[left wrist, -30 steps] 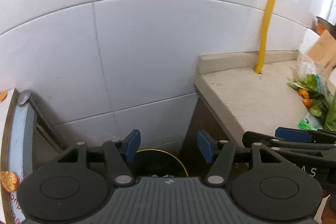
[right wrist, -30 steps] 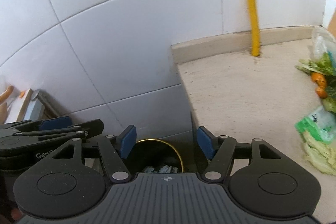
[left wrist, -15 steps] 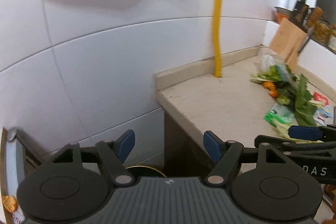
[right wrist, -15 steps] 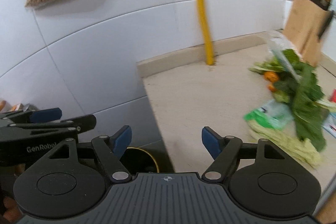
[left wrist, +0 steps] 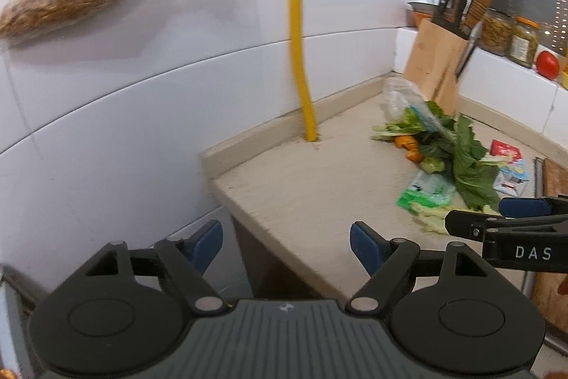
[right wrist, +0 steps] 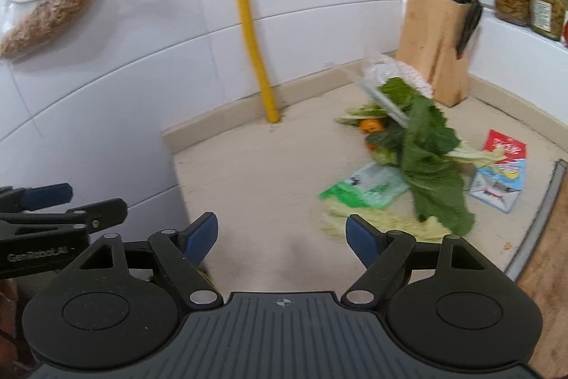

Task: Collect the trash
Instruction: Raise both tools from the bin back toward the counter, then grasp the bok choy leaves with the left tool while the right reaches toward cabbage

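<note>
Green leaves (left wrist: 468, 162) and wrappers lie ahead-right of the left gripper (left wrist: 285, 245) on the tabletop (left wrist: 301, 187); its fingers are opening, empty.

Right view: the right gripper (right wrist: 282, 237), nearer, also opening on nothing, faces the green wrapper (right wrist: 365, 189) just ahead.

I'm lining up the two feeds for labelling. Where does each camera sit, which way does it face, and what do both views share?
Left wrist: on the left gripper, facing the beige stone counter's left edge; the right gripper shows at right.
Right wrist: on the right gripper, facing the leafy green vegetable scraps; the left gripper shows at left.
Shared: yellow pipe, wooden knife block; both jaws opening, empty.
</note>
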The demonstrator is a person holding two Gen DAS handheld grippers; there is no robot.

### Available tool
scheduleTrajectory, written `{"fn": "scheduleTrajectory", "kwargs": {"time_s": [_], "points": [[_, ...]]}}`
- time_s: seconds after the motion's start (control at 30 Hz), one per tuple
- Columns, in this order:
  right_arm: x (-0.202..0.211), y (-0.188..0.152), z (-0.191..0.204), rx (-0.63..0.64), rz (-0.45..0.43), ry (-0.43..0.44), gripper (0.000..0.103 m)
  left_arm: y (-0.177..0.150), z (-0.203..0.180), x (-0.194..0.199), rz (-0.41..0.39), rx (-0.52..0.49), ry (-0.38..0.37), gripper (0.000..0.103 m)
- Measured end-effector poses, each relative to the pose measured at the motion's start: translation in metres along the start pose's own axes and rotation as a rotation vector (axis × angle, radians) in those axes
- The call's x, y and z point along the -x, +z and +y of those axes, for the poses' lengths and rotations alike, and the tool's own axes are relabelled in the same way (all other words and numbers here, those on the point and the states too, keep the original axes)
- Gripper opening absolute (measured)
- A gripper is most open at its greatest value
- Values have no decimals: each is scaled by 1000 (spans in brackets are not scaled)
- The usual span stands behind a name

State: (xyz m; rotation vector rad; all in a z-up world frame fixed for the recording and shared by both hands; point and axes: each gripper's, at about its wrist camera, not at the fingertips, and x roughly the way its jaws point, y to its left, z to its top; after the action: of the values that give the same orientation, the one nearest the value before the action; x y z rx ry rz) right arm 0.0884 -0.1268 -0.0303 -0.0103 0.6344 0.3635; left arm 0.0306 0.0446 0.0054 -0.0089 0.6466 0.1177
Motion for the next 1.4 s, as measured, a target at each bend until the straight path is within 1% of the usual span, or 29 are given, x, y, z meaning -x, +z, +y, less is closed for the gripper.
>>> {"fn": "scheduleTrajectory", "kwargs": {"time_s": [0.17, 0.37, 0.47, 0.63, 0.77, 0.93, 1.0, 1.13, 1.27, 1.3, 1.4], "points": [[4, 2, -29, -37, -8, -74, 84, 9, -26, -15, 21, -30, -70, 74], [11, 4, -69, -78, 3, -183, 84, 16, -54, -29, 51, -52, -136, 75], [13, 3, -86, -113, 2, -205, 84, 20, -65, -36, 60, -60, -158, 75], [7, 0, -103, -119, 27, -233, 83, 26, -83, -47, 75, -82, -187, 75], [2, 6, -116, -132, 28, -232, 82, 30, -92, -55, 86, -81, -200, 75], [-11, 28, -135, -160, 10, -191, 80, 32, -94, -60, 90, -68, -196, 75], [-22, 37, -138, -114, 7, -185, 79, 33, -93, -61, 88, -55, -188, 75], [-48, 53, -141, 38, 24, -184, 77, 33, -90, -64, 87, -30, -183, 75], [-74, 68, -146, 154, 51, -146, 74, 31, -92, -68, 102, -21, -177, 75], [-82, 71, -148, 164, 66, -125, 74, 30, -92, -69, 109, -24, -173, 75], [-101, 78, -151, 119, 104, -41, 66, 29, -92, -72, 122, -25, -158, 75]]}}
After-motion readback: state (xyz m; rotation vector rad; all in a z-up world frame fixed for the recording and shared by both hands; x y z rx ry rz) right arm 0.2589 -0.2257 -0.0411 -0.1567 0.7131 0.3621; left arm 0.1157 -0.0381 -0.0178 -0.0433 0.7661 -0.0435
